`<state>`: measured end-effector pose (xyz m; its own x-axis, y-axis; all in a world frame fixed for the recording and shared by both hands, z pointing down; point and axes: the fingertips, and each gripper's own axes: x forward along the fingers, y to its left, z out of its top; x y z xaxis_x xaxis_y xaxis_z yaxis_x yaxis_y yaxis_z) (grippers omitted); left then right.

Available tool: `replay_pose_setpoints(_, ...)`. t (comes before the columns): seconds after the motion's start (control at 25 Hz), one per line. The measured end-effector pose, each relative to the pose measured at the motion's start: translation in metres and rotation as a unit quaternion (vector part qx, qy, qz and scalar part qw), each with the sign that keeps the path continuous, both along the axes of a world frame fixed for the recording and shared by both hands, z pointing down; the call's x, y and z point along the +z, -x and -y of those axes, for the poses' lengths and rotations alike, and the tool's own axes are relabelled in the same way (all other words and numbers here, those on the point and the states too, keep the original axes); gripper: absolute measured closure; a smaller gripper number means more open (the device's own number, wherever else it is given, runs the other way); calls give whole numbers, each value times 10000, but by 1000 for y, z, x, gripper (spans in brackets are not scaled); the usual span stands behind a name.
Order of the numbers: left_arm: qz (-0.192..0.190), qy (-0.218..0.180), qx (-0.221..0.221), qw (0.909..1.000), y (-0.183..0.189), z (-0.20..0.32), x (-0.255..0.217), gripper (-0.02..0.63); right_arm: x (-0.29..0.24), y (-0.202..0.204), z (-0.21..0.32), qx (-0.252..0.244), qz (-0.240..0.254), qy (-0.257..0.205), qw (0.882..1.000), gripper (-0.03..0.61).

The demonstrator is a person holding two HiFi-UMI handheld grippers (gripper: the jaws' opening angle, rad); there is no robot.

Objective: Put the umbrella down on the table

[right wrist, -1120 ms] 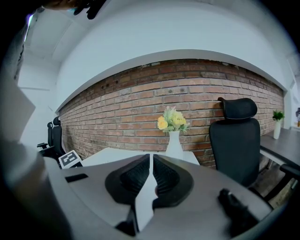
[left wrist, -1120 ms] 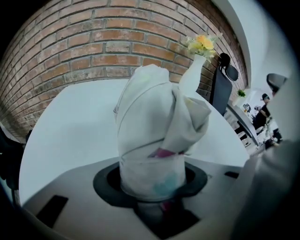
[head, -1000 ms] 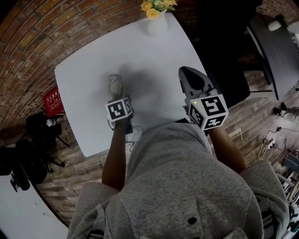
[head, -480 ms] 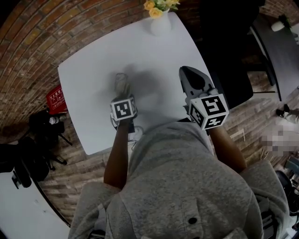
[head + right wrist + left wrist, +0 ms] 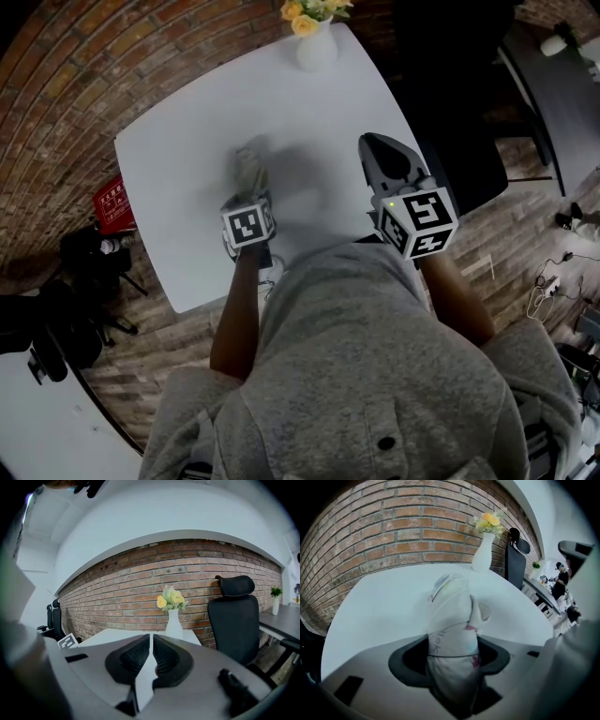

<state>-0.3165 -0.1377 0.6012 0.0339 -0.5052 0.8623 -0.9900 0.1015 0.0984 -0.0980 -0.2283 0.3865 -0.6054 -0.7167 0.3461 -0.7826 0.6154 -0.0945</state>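
A folded pale umbrella (image 5: 249, 170) with faint print lies on the white table (image 5: 178, 141), pointing away from me. In the left gripper view the umbrella (image 5: 452, 616) runs out from between the jaws toward the far edge. My left gripper (image 5: 246, 194) points steeply down over its near end. Its jaws have just been opening, and the umbrella still sits between them in the left gripper (image 5: 452, 651). My right gripper (image 5: 386, 161) hovers at the table's right edge, shut and empty; in its own view the right gripper (image 5: 151, 641) shows the jaws together.
A white vase of yellow flowers (image 5: 316, 45) stands at the table's far edge, also seen as the vase (image 5: 483, 552) and the vase (image 5: 173, 620). A black office chair (image 5: 233, 616) stands right of the table. A red box (image 5: 110, 202) and dark gear (image 5: 84, 272) lie on the floor left.
The umbrella now stretches flatter and longer across the table in front of the left gripper. Neither hand has shifted noticeably; the head view drifted a little.
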Motion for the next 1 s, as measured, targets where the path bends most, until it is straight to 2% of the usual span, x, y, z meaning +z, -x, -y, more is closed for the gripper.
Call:
replay_pose_setpoints(0.16, -115, -23, 18, 9999, -1, 0, 0, 346, 1, 0, -1, -9, -12, 1, 10000, 545)
replay_pose_setpoints(0.36, -481, -59, 79, 9988, -6, -1, -5, 320, -4, -1, 2, 1, 7, -40, 10000, 545)
replay_pose_setpoints(0.52, -428, -222, 91, 9988, 0, -3, -20, 305, -4, -4, 2, 23, -25, -51, 10000, 545)
replay_pose_setpoints(0.76, -490, -765, -9, 9959, 9, -3, -60, 304, -3, -5, -1, 16, -67, -69, 10000, 545)
replay_pose_setpoints(1.0, -378, -1507, -81, 9878, 12, -6, -110, 305, -1, -5, -8, -28, -117, -90, 9999, 545)
